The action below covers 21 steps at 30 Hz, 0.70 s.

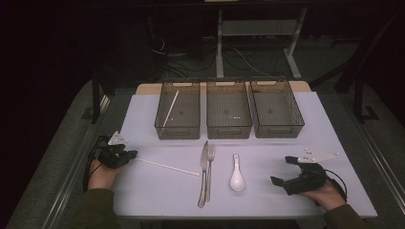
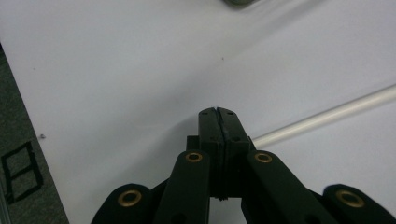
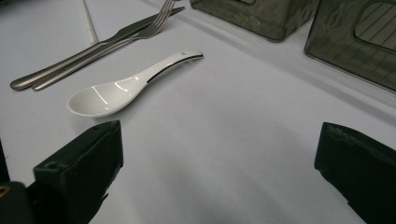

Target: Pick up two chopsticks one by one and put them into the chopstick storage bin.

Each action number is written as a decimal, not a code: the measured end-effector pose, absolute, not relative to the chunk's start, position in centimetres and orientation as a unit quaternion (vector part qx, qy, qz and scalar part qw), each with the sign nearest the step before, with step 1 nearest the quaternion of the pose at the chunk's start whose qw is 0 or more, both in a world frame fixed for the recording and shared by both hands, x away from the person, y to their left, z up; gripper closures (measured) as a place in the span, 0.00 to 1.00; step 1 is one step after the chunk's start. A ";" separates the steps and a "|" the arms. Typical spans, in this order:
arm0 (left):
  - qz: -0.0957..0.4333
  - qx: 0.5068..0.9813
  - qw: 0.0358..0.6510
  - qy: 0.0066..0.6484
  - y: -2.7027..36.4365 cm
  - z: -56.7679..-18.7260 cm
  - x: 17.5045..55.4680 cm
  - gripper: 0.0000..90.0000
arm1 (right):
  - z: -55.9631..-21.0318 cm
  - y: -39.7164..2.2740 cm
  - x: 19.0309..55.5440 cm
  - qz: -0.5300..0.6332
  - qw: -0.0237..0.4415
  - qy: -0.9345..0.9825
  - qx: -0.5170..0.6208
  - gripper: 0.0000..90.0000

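The left gripper [image 1: 125, 155], at the lower left of the high view, is clenched on the near end of a white chopstick [image 1: 167, 166], which lies on the table [image 1: 143, 191] and runs right toward the knife [image 1: 203, 172] and fork [image 1: 209, 171] at centre. In the left gripper view the jaws stand pressed together, and the chopstick [image 2: 327, 117] comes out from beside their tips toward the right edge; whether it sits between the pads or just behind them cannot be told.

The step in hand looks like the pick-up of this chopstick. A matching one [image 1: 170, 109] already leans inside the left bin [image 1: 177, 128] of three at the upper middle, so that bin is the likely goal. The next move calls for a lift that keeps the thin stick from swinging or slipping, then a carry up the frame over the bin's near wall.

The right gripper [image 1: 282, 172], at the lower right, is released, jaws wide apart over bare table, with the white spoon [image 3: 126, 90] near it at the upper left of its own view.
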<state>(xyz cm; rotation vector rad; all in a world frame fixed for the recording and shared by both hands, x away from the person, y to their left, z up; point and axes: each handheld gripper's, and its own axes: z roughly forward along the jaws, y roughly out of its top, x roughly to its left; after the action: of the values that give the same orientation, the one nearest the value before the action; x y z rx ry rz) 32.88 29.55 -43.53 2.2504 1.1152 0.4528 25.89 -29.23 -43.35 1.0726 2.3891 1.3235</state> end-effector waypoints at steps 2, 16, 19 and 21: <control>0.168 0.845 0.289 0.417 29.5 -43.5 32.7 0.99 | -43.3 -29.2 25.9 0.449 0.104 0.810 0.363 0.01; 0.144 0.865 0.349 0.329 24.7 -41.4 30.7 0.75 | -43.3 -29.2 25.9 0.450 0.104 0.810 0.362 0.01; 0.127 0.875 0.367 0.289 22.2 -40.9 30.2 0.70 | -43.3 -29.2 25.8 0.450 0.104 0.810 0.362 0.01; 0.114 0.882 0.376 0.262 20.6 -40.7 29.9 0.67 | -43.3 -29.2 25.8 0.450 0.104 0.810 0.362 0.01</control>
<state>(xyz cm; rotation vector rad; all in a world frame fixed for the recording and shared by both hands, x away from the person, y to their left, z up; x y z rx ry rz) 29.94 20.55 -40.74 2.2563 0.6698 0.2910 25.81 -29.19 -43.26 1.0670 2.3889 1.3272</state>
